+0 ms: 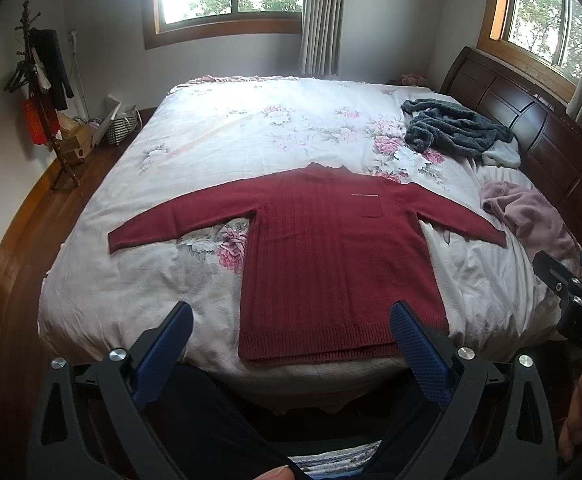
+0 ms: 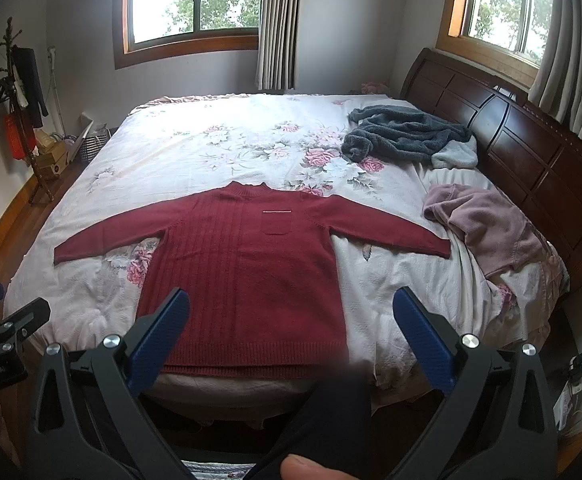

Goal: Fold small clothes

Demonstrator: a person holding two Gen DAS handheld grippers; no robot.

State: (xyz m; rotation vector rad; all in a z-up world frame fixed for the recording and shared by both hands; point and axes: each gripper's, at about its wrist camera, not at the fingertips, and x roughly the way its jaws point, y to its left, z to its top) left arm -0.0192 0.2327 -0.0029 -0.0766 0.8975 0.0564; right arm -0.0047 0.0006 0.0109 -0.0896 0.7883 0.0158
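A dark red knit sweater lies flat, front up, on the near part of the bed, sleeves spread to both sides and hem toward me. My left gripper is held open above the bed's near edge, over the hem, touching nothing. Open as well, my right gripper hovers over the hem and grips nothing. The right gripper's body shows at the right edge of the left wrist view, and the left one's body at the left edge of the right wrist view.
The bed has a floral cover and a dark wooden headboard on the right. A grey fleece garment and a pink garment lie near the headboard. A coat stand and boxes stand on the wooden floor at left.
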